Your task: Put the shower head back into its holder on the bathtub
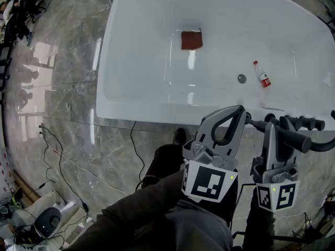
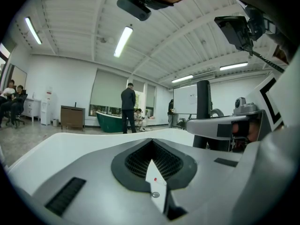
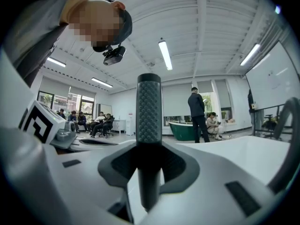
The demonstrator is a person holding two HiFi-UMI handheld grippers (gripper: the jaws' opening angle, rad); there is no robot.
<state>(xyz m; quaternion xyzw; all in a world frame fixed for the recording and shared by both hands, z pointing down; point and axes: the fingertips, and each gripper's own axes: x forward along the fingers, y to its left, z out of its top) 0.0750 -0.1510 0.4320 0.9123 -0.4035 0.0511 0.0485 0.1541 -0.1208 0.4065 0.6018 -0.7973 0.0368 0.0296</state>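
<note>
A grey marbled floor (image 1: 68, 88) carries a white bathtub (image 1: 137, 107), which stands directly on it and fills the upper right of the head view. On the tub's bottom lies a reddish-brown square pad (image 1: 191, 40), near the far end. Well apart from it, a small clear bottle (image 1: 262, 75) with a red cap and red label lies on its side, just beside the round drain (image 1: 241, 78). A thin black cable (image 1: 135, 149) trails over the floor from the tub's near rim. At lower left a grey-and-white device (image 1: 48, 221) sits among more cables.
</note>
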